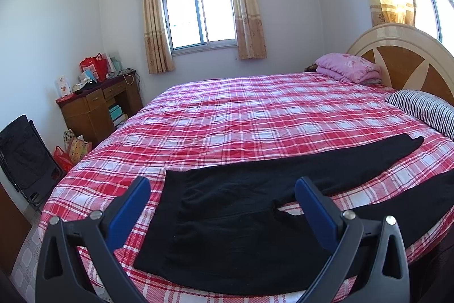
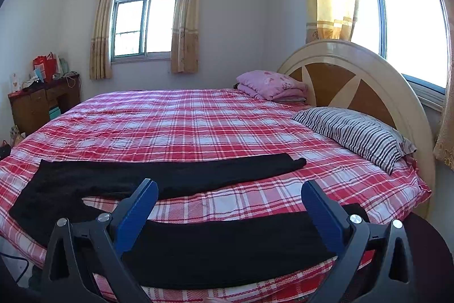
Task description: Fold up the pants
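Note:
Black pants (image 1: 227,232) lie flat on the red plaid bed (image 1: 227,118), waist to the left, the two legs spread apart and running to the right. My left gripper (image 1: 222,189) is open and empty, held above the waist and crotch area. My right gripper (image 2: 229,192) is open and empty, held above the near leg (image 2: 227,246). The far leg (image 2: 176,172) lies further up the bed (image 2: 198,115). Neither gripper touches the cloth.
A striped pillow (image 2: 354,135) and a folded pink blanket (image 2: 269,84) lie by the round headboard (image 2: 369,70) at the right. A wooden desk (image 1: 96,107) with clutter stands at the far left, with a black folded chair (image 1: 22,155) near it.

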### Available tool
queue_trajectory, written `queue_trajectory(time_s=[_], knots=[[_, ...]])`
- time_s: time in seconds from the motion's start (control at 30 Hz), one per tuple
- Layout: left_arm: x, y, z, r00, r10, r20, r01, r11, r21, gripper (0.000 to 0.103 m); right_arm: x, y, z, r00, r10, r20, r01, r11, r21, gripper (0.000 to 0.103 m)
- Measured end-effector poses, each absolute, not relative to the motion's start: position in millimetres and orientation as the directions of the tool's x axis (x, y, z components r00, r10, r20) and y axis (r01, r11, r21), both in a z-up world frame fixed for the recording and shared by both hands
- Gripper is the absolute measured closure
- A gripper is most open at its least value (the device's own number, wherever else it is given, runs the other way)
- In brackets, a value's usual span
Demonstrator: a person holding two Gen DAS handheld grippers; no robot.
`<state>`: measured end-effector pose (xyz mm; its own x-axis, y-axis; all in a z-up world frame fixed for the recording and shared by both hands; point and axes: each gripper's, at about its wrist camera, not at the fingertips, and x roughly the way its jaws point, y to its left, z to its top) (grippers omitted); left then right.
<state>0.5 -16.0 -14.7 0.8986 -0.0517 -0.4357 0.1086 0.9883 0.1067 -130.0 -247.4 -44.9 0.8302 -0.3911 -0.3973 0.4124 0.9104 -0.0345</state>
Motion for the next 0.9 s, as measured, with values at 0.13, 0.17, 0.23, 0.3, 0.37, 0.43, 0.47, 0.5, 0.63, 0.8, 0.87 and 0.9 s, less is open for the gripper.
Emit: queue_trajectory(time_s=[0.13, 0.17, 0.23, 0.3, 0.37, 0.43, 0.47, 0.5, 0.63, 0.8, 0.87, 0.9], knots=[[2, -16, -16, 0.896, -0.05, -0.441, 0.107, 0.989, 0.106, 0.0, -128, -247, -47, 0.826, -0.394, -0.402, 0.413, 0.91, -0.041, 0.001], [2, -16, -16, 0.896, -0.049, -0.441, 0.107, 0.989, 0.107, 0.0, -128, -247, -47, 0.826, -0.394, -0.403, 0.413, 0.91, -0.042, 0.001], [1, -15, -17, 0.896, -0.049, -0.441, 0.107, 0.988, 0.107, 0.0, -127, -247, -48, 0.825, -0.395, -0.405, 0.413, 0.91, -0.045, 0.001], [2, -15, -16, 0.896, -0.049, -0.441, 0.107, 0.989, 0.107, 0.0, -127, -248, -49, 0.823, -0.397, -0.407, 0.415, 0.909, -0.048, 0.001], [2, -14, -16, 0.895, -0.048, -0.444, 0.106, 0.989, 0.107, 0.0, -126, -248, -50, 0.821, -0.397, -0.41, 0.414, 0.909, -0.049, 0.001], [3, -14, -17, 0.895, -0.048, -0.444, 0.106, 0.989, 0.107, 0.0, -126, -248, -51, 0.82, -0.398, -0.411, 0.415, 0.908, -0.053, 0.001], [3, -14, -17, 0.894, -0.047, -0.445, 0.106, 0.989, 0.108, 0.0, -125, -248, -51, 0.819, -0.4, -0.411, 0.415, 0.908, -0.055, 0.001], [3, -13, -17, 0.894, -0.047, -0.446, 0.106, 0.989, 0.108, 0.0, -125, -248, -51, 0.819, -0.4, -0.412, 0.415, 0.908, -0.056, 0.001], [4, -12, -19, 0.893, -0.044, -0.449, 0.105, 0.988, 0.111, 0.0, -123, -248, -54, 0.817, -0.401, -0.416, 0.413, 0.909, -0.065, 0.001], [9, -12, -24, 0.886, -0.038, -0.462, 0.102, 0.988, 0.114, 0.0, -120, -251, -58, 0.814, -0.397, -0.424, 0.41, 0.91, -0.063, 0.001], [10, -12, -26, 0.883, -0.037, -0.468, 0.102, 0.988, 0.115, 0.0, -118, -251, -61, 0.812, -0.395, -0.429, 0.408, 0.911, -0.065, 0.001], [11, -13, -28, 0.881, -0.035, -0.472, 0.102, 0.988, 0.117, 0.0, -117, -252, -62, 0.81, -0.396, -0.433, 0.409, 0.91, -0.067, 0.001]])
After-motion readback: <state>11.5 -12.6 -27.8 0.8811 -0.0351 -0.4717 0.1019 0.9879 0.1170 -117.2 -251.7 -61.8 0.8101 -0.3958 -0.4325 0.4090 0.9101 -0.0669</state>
